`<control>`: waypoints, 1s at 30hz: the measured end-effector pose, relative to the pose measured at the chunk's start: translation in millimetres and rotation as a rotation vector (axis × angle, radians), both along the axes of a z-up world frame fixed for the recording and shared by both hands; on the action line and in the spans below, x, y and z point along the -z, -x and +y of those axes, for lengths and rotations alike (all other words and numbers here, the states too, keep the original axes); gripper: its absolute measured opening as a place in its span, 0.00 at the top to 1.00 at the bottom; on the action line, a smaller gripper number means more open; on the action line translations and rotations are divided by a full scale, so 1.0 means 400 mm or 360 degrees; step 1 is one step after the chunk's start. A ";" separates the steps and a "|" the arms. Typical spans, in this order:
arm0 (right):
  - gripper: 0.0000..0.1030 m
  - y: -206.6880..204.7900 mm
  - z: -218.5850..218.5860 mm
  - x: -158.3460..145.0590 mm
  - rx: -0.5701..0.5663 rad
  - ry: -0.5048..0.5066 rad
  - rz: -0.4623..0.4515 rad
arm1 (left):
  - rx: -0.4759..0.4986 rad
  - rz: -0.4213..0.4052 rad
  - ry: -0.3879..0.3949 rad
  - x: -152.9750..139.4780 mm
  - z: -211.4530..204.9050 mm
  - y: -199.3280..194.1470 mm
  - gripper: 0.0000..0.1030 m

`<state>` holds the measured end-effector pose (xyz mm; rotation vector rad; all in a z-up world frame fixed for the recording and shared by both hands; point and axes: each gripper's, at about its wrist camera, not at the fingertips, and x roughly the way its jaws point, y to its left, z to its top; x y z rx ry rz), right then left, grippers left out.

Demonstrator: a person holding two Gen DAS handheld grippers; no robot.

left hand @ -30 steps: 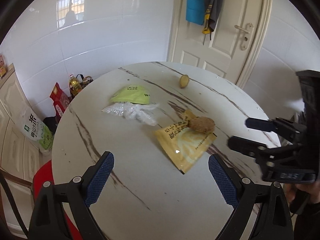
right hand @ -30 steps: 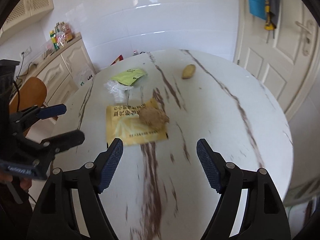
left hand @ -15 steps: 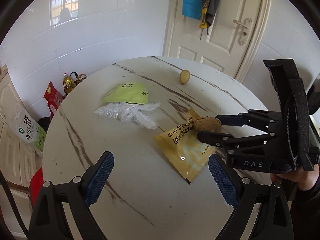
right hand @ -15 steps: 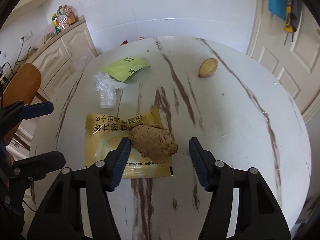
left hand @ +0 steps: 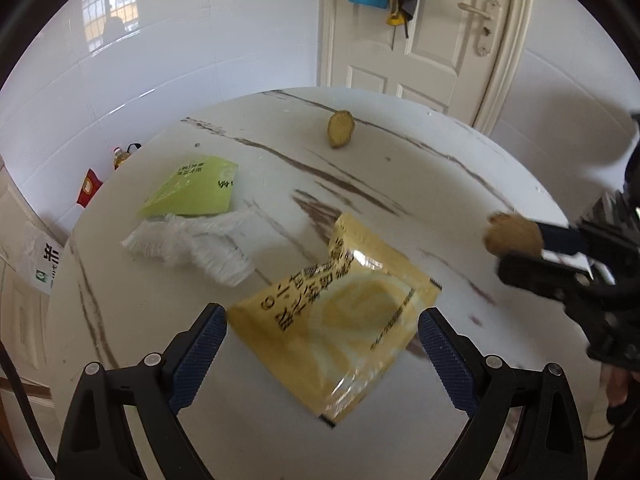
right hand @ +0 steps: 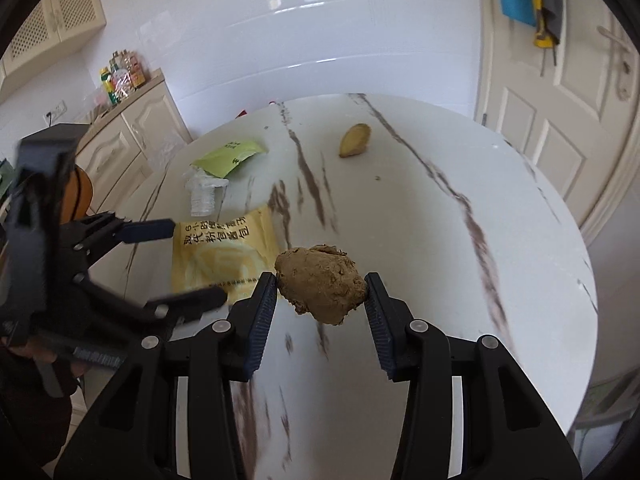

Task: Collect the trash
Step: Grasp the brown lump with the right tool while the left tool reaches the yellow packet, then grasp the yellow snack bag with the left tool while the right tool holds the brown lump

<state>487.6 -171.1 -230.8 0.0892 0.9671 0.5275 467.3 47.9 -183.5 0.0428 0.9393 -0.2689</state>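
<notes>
The right gripper (right hand: 321, 294) is clamped on a brown lump (right hand: 322, 283), one blue pad pressed to each side of it, and the lump hangs clear of the round marble table (right hand: 440, 240). In the left wrist view the same lump (left hand: 513, 235) shows at the right, pinched between the right gripper's (left hand: 520, 246) dark fingers above the tabletop (left hand: 360, 184).

The left gripper (left hand: 322, 340) is spread wide and holds nothing. Its two blue pads stand on either side of the near end of a yellow packet (left hand: 340, 320), which lies flat on the table; whether the pads touch the packet I cannot tell. From the right wrist view the left gripper (right hand: 196, 260) reaches in from the left, blurred, with its fingers over the yellow packet's (right hand: 224, 256) near and left edges.

Further back on the table lies a green packet (left hand: 194, 192), and just in front of it, touching it, a crumpled clear wrapper (left hand: 192, 246). The right wrist view shows them too, the green packet (right hand: 228, 158) and the wrapper (right hand: 202, 194). A piece of ginger (left hand: 341, 128) sits alone near the far edge, well apart from the rest (right hand: 354, 140). Behind the table is a white door (left hand: 420, 40) with cloths hung on it, and a cabinet (right hand: 132, 140) stands at the left
</notes>
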 end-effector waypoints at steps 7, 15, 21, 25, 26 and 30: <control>0.59 0.029 -0.055 -0.010 0.0043 -0.0060 -0.0006 | -0.0043 0.0028 0.0067 0.031 0.000 -0.047 0.31; 0.59 0.056 -0.066 -0.014 0.0044 -0.0092 -0.0007 | -0.0083 -0.0001 0.0095 0.027 0.026 -0.022 0.67; 0.59 0.083 -0.070 -0.014 0.0059 -0.0111 0.0004 | -0.0031 -0.0030 0.0078 0.003 0.013 0.046 0.85; 0.59 0.107 -0.072 -0.018 0.0065 -0.0113 0.0004 | 0.0038 -0.0019 0.0102 -0.010 -0.009 0.106 0.89; 0.59 0.114 -0.074 -0.020 0.0064 -0.0116 0.0003 | 0.0069 -0.0018 0.0106 -0.013 -0.017 0.124 0.88; 0.59 0.141 -0.082 -0.029 0.0067 -0.0114 -0.0002 | 0.0084 0.0006 0.0050 -0.010 -0.032 0.148 0.75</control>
